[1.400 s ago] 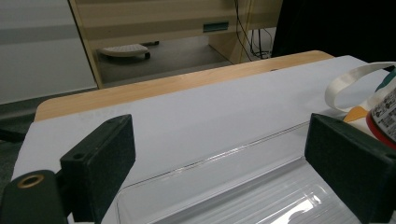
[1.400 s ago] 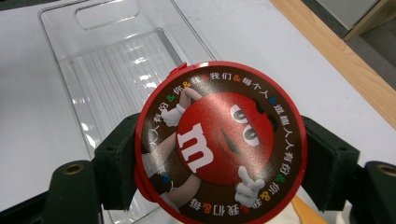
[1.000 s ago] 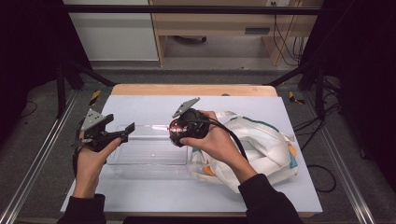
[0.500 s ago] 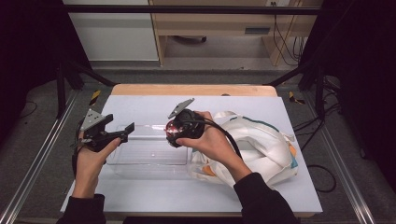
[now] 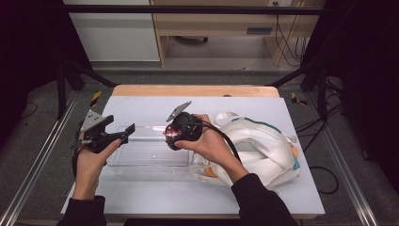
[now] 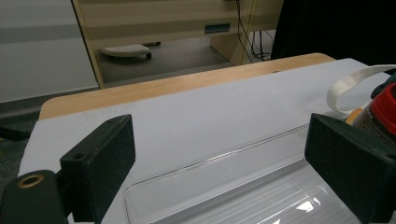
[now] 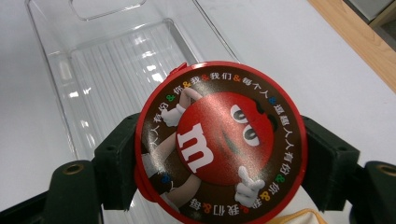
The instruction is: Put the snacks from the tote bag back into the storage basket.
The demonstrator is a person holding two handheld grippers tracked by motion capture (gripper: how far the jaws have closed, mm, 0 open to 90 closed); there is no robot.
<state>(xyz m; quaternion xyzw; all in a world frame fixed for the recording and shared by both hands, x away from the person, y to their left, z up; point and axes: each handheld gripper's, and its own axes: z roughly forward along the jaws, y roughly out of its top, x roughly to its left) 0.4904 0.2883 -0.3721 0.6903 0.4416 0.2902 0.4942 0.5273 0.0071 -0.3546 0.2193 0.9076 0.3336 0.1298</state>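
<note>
A round candy tub with a red-rimmed brown lid (image 7: 219,144) sits between the jaws of my right gripper (image 7: 219,161), which is shut on its sides. In the high view that gripper (image 5: 175,134) holds the tub (image 5: 169,133) above the right end of a clear plastic tray (image 5: 146,160). My left gripper (image 5: 128,133) is at the tray's left end, pointing right. Its jaws stand open with nothing between them (image 6: 224,170), over the tray's rim (image 6: 210,163). The tub (image 6: 380,109) shows at the right edge of the left gripper view.
A white bag (image 5: 263,150) with teal and orange trim lies right of the tray, under the right forearm; its strap (image 6: 350,84) loops toward the tray. The white mat (image 5: 141,106) ends at a wooden table edge (image 5: 195,90) at the back.
The right hand has drifted slightly left with the tub still in its gripper. The left hand has kept still.
</note>
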